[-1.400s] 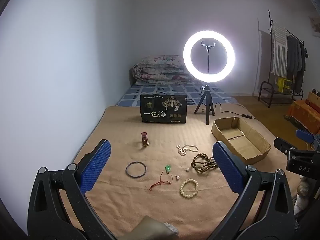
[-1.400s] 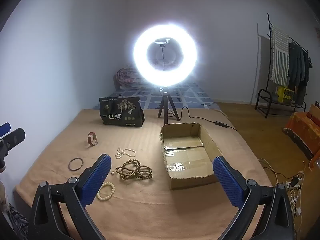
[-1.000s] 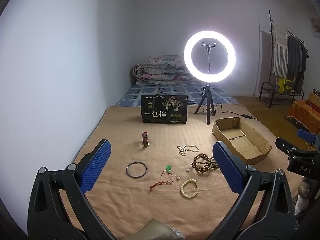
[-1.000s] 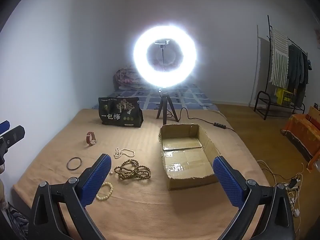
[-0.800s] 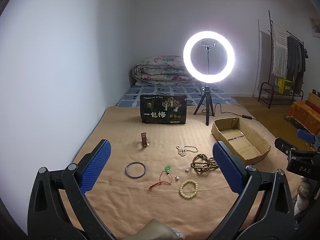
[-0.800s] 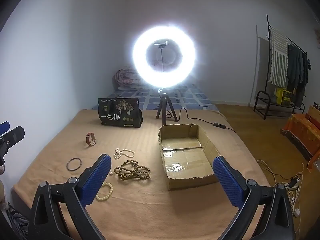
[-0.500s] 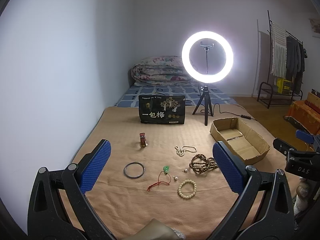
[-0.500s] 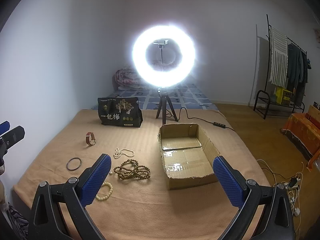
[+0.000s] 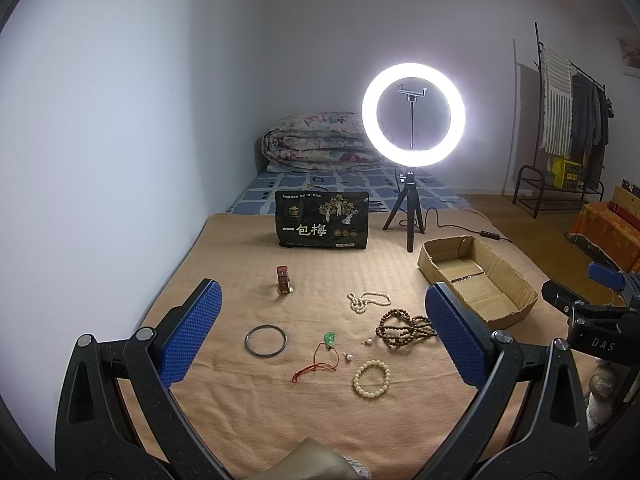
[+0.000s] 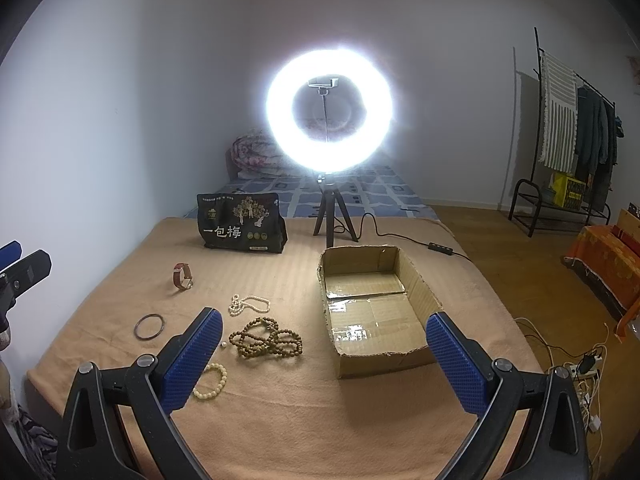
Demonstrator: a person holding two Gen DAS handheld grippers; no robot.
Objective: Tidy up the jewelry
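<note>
Looking along the left gripper (image 9: 324, 336), its two blue-padded fingers (image 9: 192, 332) are seen spread wide with nothing held, above a tan blanket (image 9: 240, 272). Seven pieces of jewelry are counted there: one red-strapped watch (image 9: 283, 280), one dark bangle (image 9: 266, 341), one green pendant on a red cord (image 9: 320, 356), one white pearl necklace (image 9: 366, 301), one brown wooden bead string (image 9: 404, 326), one cream bead bracelet (image 9: 371, 379) and two small loose pearls (image 9: 349, 357). One empty cardboard box (image 9: 500, 276) is set to the right of them, and one black printed bag (image 9: 322, 225) and one ring light (image 9: 413, 115) are placed behind. From the right wrist, the right gripper (image 10: 324, 356) is likewise held wide open and empty, with the bracelet (image 10: 212, 380) beside its left finger and the box (image 10: 420, 280) between the fingers.
</note>
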